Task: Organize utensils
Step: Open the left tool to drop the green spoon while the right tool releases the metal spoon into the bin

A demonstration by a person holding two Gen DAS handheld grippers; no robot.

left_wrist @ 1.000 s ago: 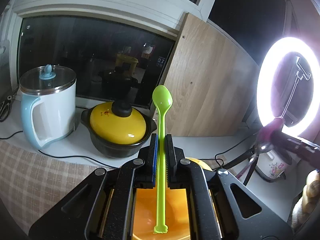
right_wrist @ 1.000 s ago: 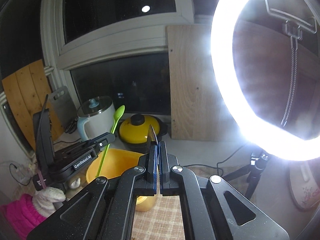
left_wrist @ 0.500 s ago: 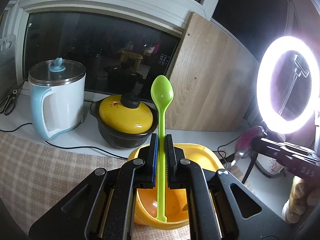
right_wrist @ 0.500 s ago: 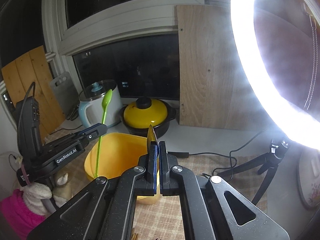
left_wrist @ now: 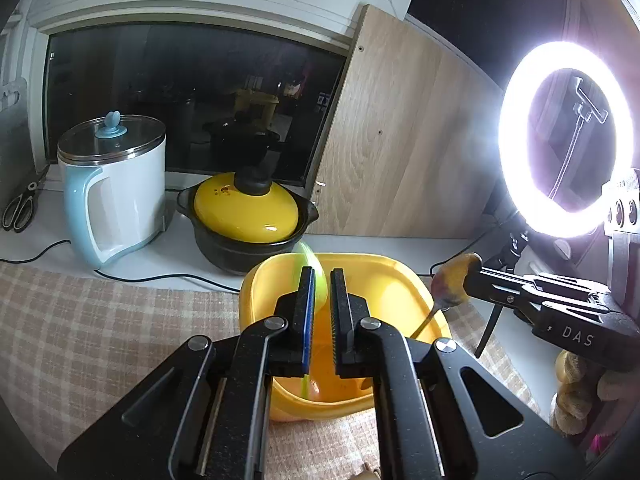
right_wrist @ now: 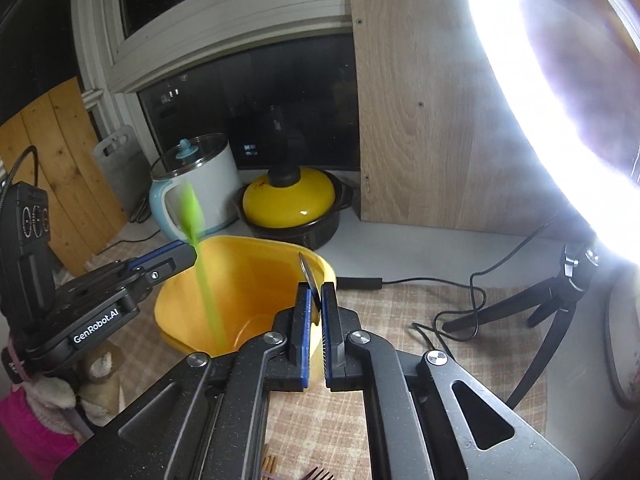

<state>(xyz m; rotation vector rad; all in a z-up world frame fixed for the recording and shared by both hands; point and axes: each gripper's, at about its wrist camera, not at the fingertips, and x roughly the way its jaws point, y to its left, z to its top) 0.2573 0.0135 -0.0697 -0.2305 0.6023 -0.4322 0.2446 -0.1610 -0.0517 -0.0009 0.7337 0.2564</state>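
Observation:
My left gripper (left_wrist: 319,276) has its jaws apart over the yellow tub (left_wrist: 404,280). The green plastic spoon (left_wrist: 316,276) is motion-blurred between the jaws and slips down into the tub; in the right wrist view it shows as a green streak (right_wrist: 200,264) beside the left gripper (right_wrist: 188,254). My right gripper (right_wrist: 315,292) holds a metal spoon (right_wrist: 307,270) between slightly parted jaws above the tub's near rim (right_wrist: 248,242). In the left wrist view the right gripper (left_wrist: 472,276) holds that spoon's bowl (left_wrist: 452,284) over the tub's right edge.
A black pot with a yellow lid (left_wrist: 246,216) and a white-blue kettle (left_wrist: 114,184) stand behind the tub. A ring light (left_wrist: 568,140) on a tripod (right_wrist: 560,296) stands right, with cables on the checked cloth (left_wrist: 100,320). Scissors (left_wrist: 18,210) lie far left.
The left gripper's jaws have opened and the green spoon is falling into the yellow tub. Both grippers have tilted down and moved over the tub.

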